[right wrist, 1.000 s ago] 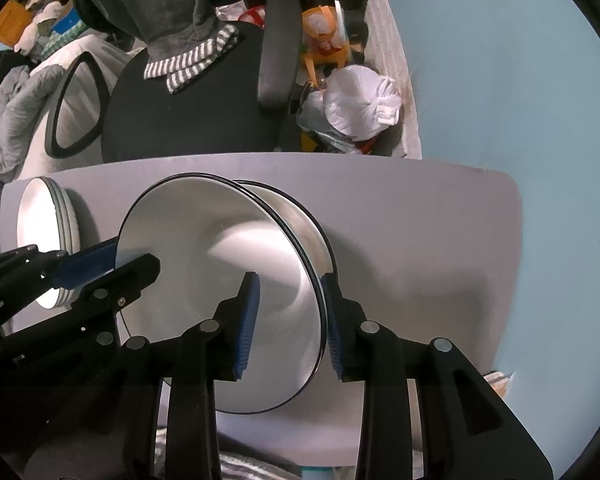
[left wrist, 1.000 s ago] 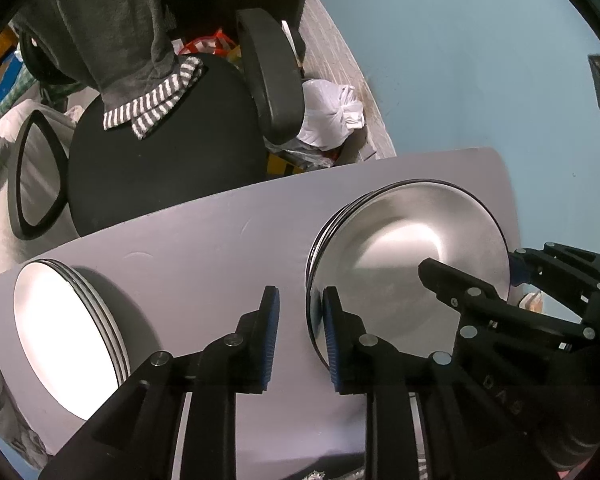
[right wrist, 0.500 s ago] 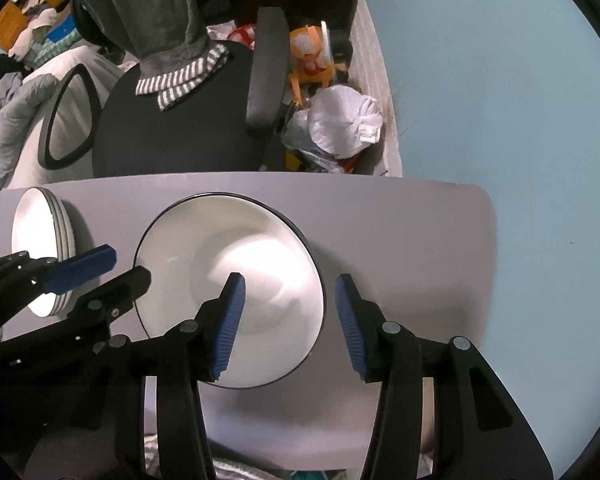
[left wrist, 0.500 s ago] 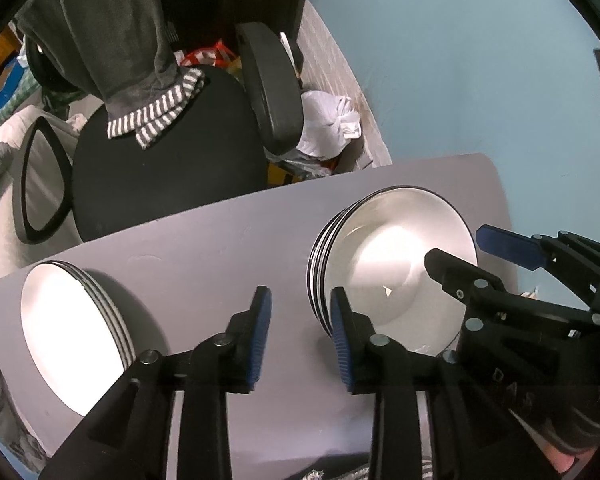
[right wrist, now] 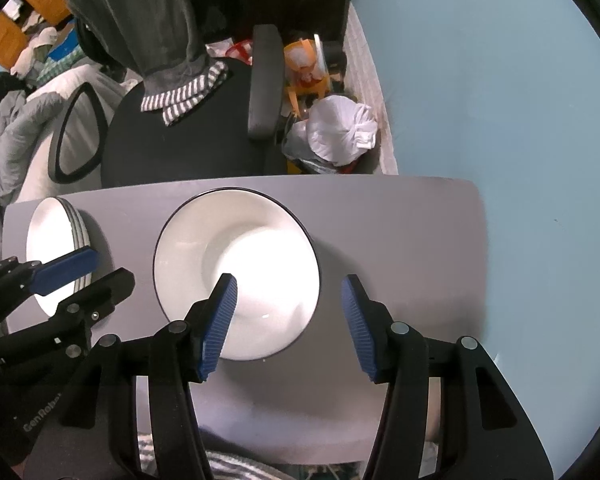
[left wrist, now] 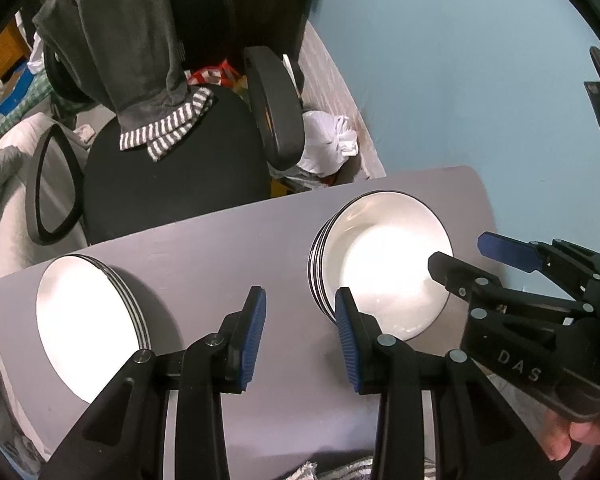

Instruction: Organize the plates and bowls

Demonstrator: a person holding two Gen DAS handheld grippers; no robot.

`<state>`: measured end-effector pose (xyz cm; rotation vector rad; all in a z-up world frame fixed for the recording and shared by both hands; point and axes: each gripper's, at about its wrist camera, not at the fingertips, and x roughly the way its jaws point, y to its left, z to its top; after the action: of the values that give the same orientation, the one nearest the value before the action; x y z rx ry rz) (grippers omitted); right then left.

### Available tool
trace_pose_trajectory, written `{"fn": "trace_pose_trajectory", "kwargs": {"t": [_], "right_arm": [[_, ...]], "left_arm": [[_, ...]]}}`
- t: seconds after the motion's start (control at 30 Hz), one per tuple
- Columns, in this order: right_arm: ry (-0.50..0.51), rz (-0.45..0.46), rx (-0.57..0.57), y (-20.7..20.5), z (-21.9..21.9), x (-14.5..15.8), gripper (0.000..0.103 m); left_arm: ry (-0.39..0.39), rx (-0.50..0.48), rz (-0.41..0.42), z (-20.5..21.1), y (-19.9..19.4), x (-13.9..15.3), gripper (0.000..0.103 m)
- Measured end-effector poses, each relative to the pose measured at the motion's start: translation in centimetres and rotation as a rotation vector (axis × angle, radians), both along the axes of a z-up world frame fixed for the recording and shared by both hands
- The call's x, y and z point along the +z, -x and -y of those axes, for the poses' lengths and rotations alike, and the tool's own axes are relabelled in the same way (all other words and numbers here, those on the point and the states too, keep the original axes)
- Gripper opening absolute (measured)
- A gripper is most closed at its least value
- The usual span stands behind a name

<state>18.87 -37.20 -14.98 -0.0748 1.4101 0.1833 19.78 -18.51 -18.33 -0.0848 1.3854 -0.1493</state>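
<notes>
Both are matte black plastic linkage tongs, the left tongs (left wrist: 300,334) and the right tongs (right wrist: 290,326), each finger ending in a ribbed blue rubber pad (left wrist: 253,336) and pinned with round silver screws (left wrist: 386,339). White letters "DAS" (left wrist: 518,365) mark the right tongs' body; pale lettering "GenRobo" (right wrist: 40,414), cut off, marks the left's.

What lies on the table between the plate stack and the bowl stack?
Only bare grey table separates the plate stack from the bowl stack, clearest in the left wrist view.
</notes>
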Motion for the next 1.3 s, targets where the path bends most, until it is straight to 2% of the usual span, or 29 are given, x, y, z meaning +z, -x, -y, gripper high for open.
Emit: {"fn": "trace_pose_trajectory", "kwargs": {"t": [0.5,0.6,0.8,0.97,1.13,1.17,1.2,1.3], "right_arm": [[-0.012,0.016,-0.004,2.1,1.7,1.6,0.053],[-0.013,0.018,-0.009,2.5,2.3,1.6,0.053],[-0.019,0.010,-0.030,2.9,3.9,1.3,0.053],[-0.036,-0.010,-0.036,2.6,5.0,0.0,0.053],[-0.047,-0.021,-0.027,2.3,5.4,-1.5,0.053],[-0.056,-0.028,-0.028,2.1,5.4,-1.8,0.053],[-0.067,-0.033,-0.029,2.0,5.5,-1.9,0.053],[-0.097,-0.049,-0.039,1.5,5.6,-2.5,0.054]], "left_arm": [[0.007,-0.034,0.035,0.2,1.7,2.0,0.036],[0.004,-0.035,0.031,0.2,1.8,1.7,0.036],[0.018,-0.013,-0.027,-0.6,1.9,-0.2,0.036],[-0.005,0.002,-0.042,-1.0,1.5,-1.3,0.036],[0.017,0.016,-0.072,-1.1,0.9,-2.2,0.037],[0.024,0.017,-0.080,-1.1,0.7,-2.4,0.040],[0.032,0.019,-0.084,-1.1,0.5,-2.7,0.051],[0.055,0.033,-0.087,-1.0,-0.1,-3.3,0.053]]}}
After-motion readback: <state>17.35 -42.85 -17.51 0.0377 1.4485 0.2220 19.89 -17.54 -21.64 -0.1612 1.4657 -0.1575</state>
